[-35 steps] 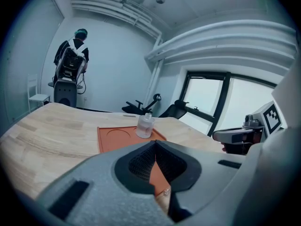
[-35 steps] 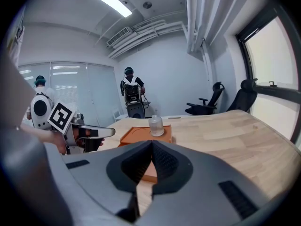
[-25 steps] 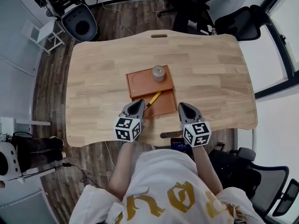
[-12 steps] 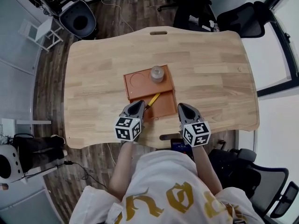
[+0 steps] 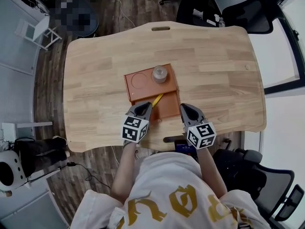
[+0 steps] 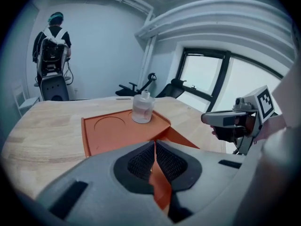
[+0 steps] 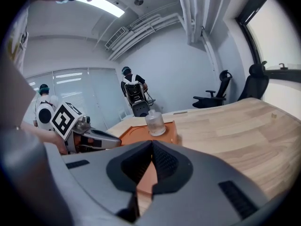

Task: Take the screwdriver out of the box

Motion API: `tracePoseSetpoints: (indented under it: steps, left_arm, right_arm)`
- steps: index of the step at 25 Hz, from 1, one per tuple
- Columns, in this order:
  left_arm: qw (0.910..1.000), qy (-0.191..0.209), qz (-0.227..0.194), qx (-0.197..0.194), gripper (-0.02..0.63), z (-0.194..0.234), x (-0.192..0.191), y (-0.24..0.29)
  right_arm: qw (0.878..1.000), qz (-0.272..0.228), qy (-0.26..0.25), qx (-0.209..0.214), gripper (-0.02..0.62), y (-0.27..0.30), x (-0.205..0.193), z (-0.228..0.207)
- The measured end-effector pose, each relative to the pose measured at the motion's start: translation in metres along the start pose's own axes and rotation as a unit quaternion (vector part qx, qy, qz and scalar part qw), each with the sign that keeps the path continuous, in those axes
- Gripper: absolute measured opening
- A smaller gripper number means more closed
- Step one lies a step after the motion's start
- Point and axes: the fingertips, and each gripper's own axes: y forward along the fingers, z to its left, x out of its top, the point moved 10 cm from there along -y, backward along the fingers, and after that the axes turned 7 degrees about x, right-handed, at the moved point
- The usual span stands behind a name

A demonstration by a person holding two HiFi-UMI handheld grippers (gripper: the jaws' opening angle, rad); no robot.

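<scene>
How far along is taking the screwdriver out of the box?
Done: nothing yet; the screwdriver lies inside the orange box. In hand: nothing; the left gripper and right gripper are both shut and empty by the box's near side. Left: grasp the screwdriver, lift it out.

The box is orange, the screwdriver yellow, the bottle seemingly clear.

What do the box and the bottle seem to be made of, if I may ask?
Box: probably moulded plastic, matte; even orange colour, no gloss, a pressed round recess.
Bottle: clear glass or plastic, I cannot tell which; its walls are translucent.
</scene>
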Motion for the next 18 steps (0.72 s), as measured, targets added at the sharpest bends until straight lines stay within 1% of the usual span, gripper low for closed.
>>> tracePoseSetpoints:
  steps: [4, 7, 9, 10, 13, 14, 15, 18]
  left_arm:
    - [0.9989, 0.021, 0.039, -0.013, 0.012, -0.002, -0.004, 0.014]
    - [0.9969, 0.038, 0.067, -0.016, 0.014, -0.003, -0.008, 0.024]
    - [0.9955, 0.041, 0.083, -0.016, 0.026, -0.002, -0.010, 0.030]
    - [0.9948, 0.040, 0.092, -0.016, 0.050, -0.002, -0.010, 0.033]
    - [0.9920, 0.039, 0.119, -0.020, 0.078, -0.003, -0.009, 0.047]
    - [0.9909, 0.043, 0.126, -0.019, 0.087, -0.005, -0.009, 0.052]
    - [0.9896, 0.049, 0.134, -0.018, 0.111, -0.006, -0.010, 0.056]
    - [0.9855, 0.064, 0.157, -0.014, 0.127, -0.007, -0.013, 0.066]
  right_arm:
    - [1.000, 0.016, -0.002, -0.012, 0.011, 0.004, -0.001, -0.007]
    - [1.000, 0.019, 0.002, -0.020, 0.011, 0.006, -0.002, -0.013]
    - [1.000, 0.021, 0.004, -0.022, 0.011, 0.007, -0.002, -0.016]
    - [0.999, 0.022, 0.005, -0.023, 0.011, 0.007, -0.002, -0.017]
    - [0.999, 0.029, 0.008, -0.026, 0.011, 0.009, -0.004, -0.022]
    - [0.999, 0.031, 0.009, -0.026, 0.011, 0.010, -0.005, -0.024]
    - [0.999, 0.034, 0.010, -0.027, 0.011, 0.010, -0.006, -0.025]
    - [0.999, 0.038, 0.014, -0.028, 0.011, 0.011, -0.007, -0.028]
